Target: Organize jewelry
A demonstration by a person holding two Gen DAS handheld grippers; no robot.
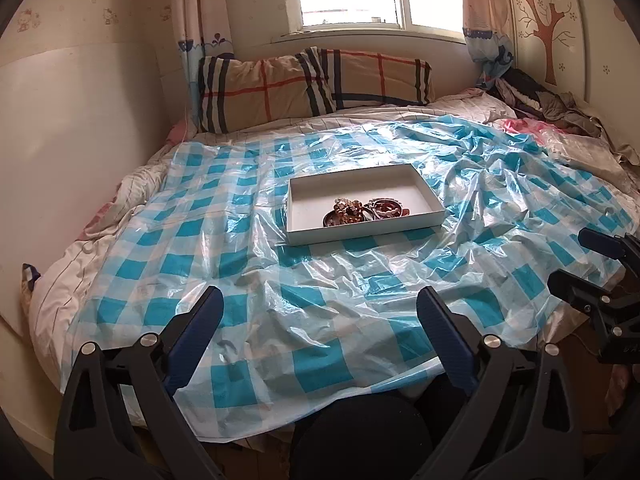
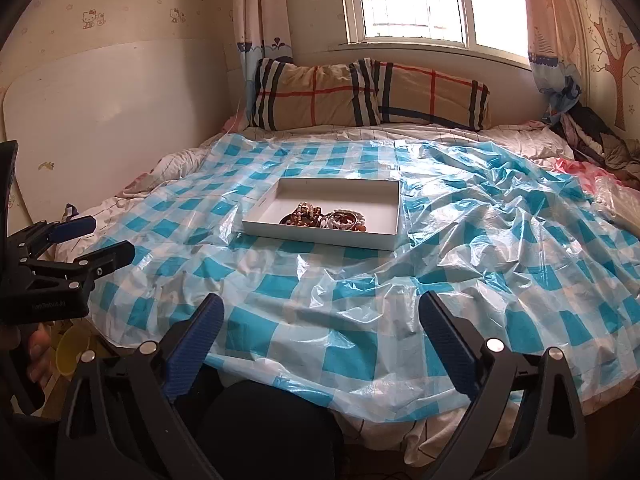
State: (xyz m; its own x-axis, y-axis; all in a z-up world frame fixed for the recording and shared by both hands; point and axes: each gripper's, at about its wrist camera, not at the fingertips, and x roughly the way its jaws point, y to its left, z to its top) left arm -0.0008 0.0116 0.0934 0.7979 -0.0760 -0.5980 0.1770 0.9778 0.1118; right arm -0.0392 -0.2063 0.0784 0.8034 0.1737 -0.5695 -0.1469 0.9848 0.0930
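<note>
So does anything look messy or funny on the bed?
Yes. The jewelry sits in one tangled heap at the near side of the white tray, not sorted. The blue checked plastic sheet under it is badly crumpled on the right. Nothing looks spilled or broken.

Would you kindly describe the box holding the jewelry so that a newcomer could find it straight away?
Start at the bed under the window, covered by a crinkled blue-and-white checked plastic sheet. Near the sheet's middle lies a shallow white rectangular cardboard tray, open at the top. It is the only rigid, plain white thing on the sheet, and a tangle of brown beaded bracelets sits against its near wall.
</note>
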